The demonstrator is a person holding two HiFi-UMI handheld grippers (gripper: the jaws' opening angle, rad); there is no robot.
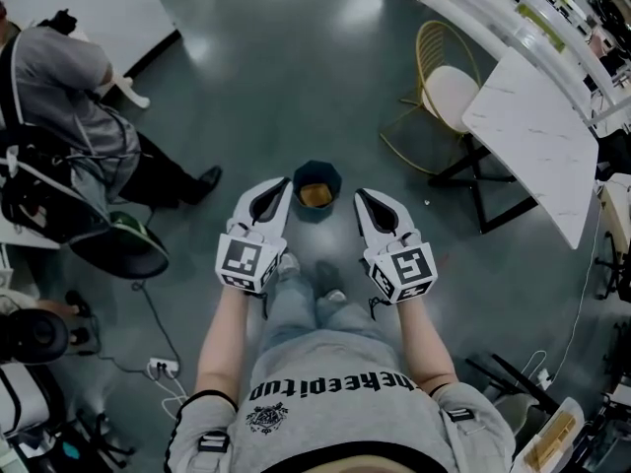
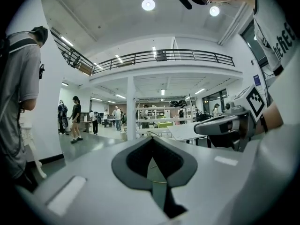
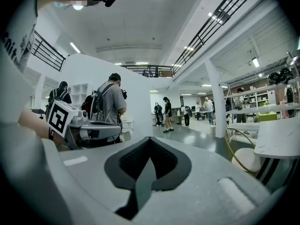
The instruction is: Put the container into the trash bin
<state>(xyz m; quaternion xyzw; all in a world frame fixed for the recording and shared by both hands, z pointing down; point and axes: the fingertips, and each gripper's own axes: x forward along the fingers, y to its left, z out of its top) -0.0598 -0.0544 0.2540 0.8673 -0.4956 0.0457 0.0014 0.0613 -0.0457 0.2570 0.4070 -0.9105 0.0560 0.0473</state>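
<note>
The container (image 1: pixel 315 196) lies in the trash bin (image 1: pixel 300 178)
Closed and empty, the left gripper (image 1: pixel 286 181) and the right gripper (image 1: pixel 360 194) flank the bin.

The trash bin (image 1: pixel 317 168) is dark blue, tan inside. The left gripper (image 1: pixel 287 183) and right gripper (image 1: pixel 360 194) are white with black-and-white square markers.

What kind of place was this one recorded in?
Probably a large open workspace or lab hall: a mezzanine railing, shelving at the back, and white tables on a glossy floor.
</note>
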